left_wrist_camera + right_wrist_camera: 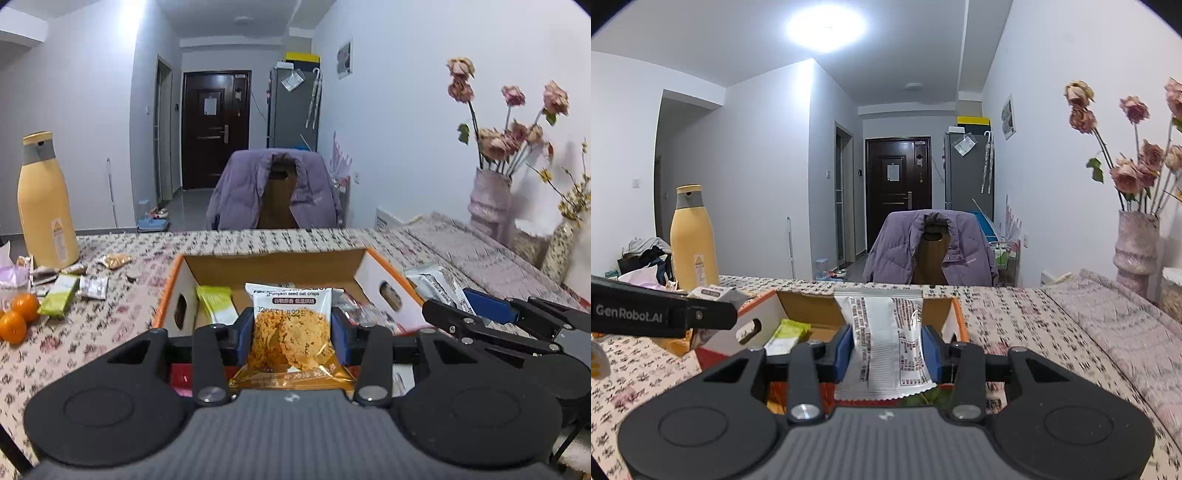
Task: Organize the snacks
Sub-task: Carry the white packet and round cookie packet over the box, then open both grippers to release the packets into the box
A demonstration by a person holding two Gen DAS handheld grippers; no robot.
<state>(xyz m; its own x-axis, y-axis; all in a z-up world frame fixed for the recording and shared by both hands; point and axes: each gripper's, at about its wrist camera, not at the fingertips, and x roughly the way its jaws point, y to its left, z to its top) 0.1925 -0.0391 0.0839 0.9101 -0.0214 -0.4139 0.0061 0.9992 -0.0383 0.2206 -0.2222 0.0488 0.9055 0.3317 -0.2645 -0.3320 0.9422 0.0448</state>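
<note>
My left gripper (293, 334) is shut on a pumpkin seed oat crisps packet (291, 332), held upright just in front of an open cardboard box (269, 264) with orange edges. A green snack pack (218, 304) lies inside the box. My right gripper (888, 352) is shut on a white and silver snack packet (886, 347), printed back facing me, also in front of the box (809, 308). In the left wrist view the right gripper (491, 314) shows at the right with its packet (434, 282). The left gripper's arm (661, 314) enters the right wrist view from the left.
A tall yellow bottle (44, 201) stands at the table's left, with loose snack packs (61, 293) and oranges (18, 317) near it. A vase of dried roses (489, 201) stands at the right. A chair with a purple jacket (273, 190) is behind the floral tablecloth (99, 332).
</note>
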